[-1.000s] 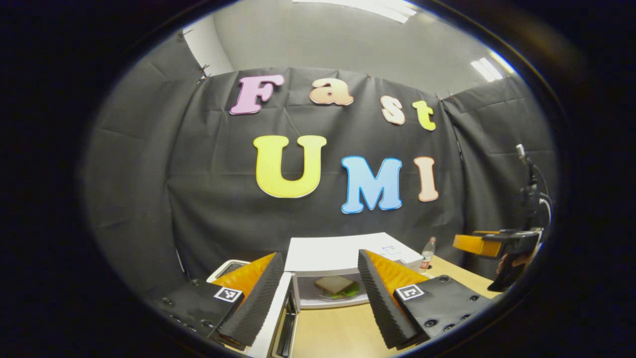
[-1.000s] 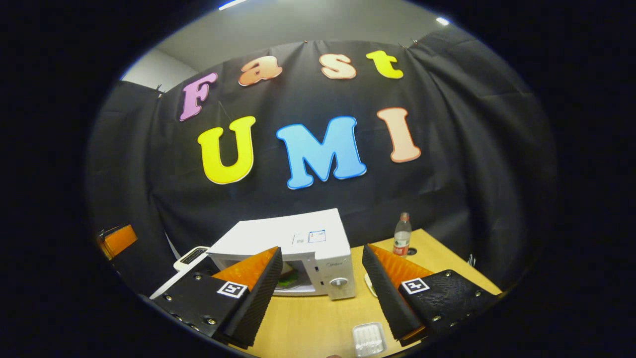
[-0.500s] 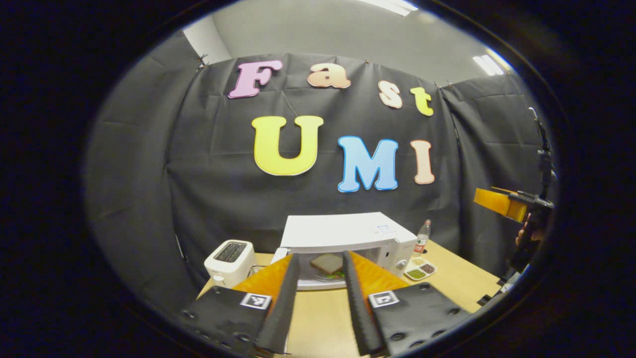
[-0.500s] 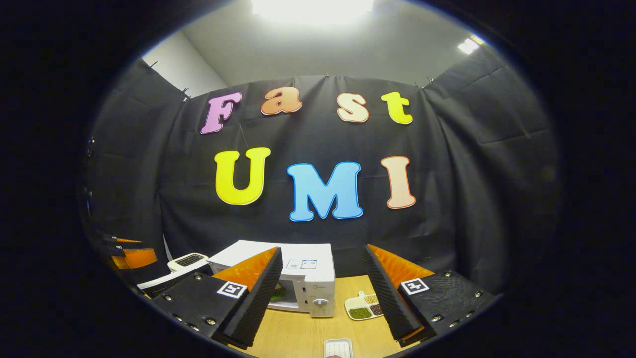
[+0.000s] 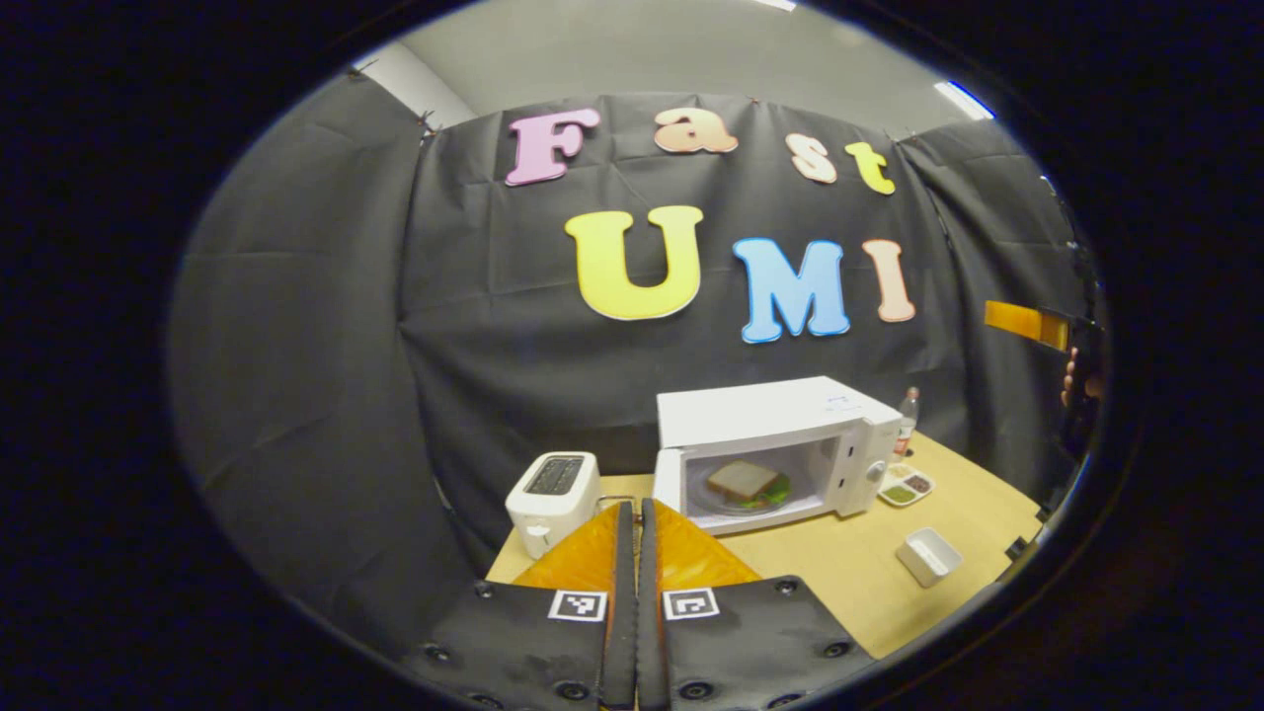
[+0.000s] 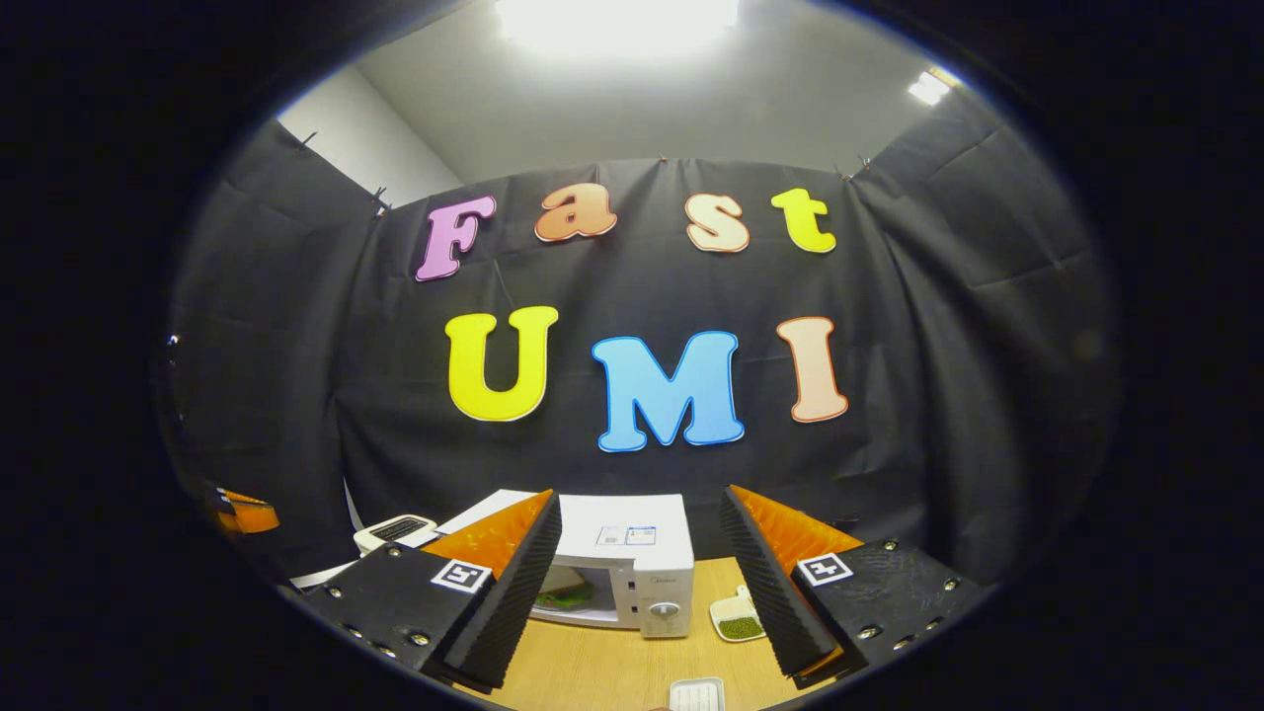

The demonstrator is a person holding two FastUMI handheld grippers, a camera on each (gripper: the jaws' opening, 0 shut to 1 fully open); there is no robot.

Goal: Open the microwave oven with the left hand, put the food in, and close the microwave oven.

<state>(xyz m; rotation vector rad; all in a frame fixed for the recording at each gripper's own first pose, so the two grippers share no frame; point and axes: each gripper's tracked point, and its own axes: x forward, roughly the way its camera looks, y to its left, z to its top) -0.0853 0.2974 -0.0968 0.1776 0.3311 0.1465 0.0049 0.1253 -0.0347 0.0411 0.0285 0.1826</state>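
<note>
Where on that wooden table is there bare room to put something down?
In the left gripper view, bare wooden table lies in front of the white microwave oven, left of the small white rectangular dish. It is crowded behind: the white toaster left of the microwave, the compartmented snack tray right.

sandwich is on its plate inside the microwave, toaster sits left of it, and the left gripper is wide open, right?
Not quite. The left gripper is shut, its two fingers pressed together with nothing between them, as the left gripper view shows. The rest holds: the sandwich lies on its plate inside the microwave, and the toaster sits to its left on the table.
</note>
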